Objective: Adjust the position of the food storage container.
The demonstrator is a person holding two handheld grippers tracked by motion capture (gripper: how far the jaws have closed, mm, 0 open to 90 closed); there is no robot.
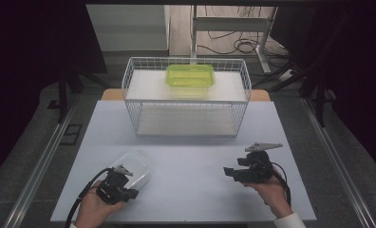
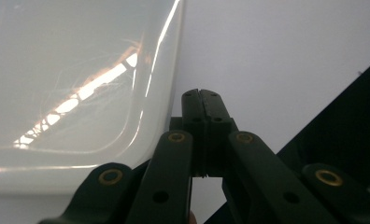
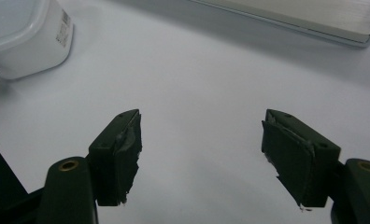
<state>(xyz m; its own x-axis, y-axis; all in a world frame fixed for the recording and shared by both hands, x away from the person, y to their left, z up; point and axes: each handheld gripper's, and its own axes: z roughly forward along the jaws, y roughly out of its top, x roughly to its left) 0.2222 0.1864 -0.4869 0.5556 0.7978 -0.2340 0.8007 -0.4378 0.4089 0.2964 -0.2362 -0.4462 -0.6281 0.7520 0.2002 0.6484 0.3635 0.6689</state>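
Overhead view; two close table-level views

Pale grey rectangular desk (image 1: 186,166) under even light, on grey carpeted floor (image 1: 29,156). Beyond, wooden flooring (image 1: 180,28) strewn with black cables (image 1: 243,45), white metal frame legs (image 1: 264,42). Dark, unlit room at both sides.

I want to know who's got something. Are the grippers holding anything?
No. The left gripper is shut on nothing, beside the white box. The right gripper is open over the bare table.
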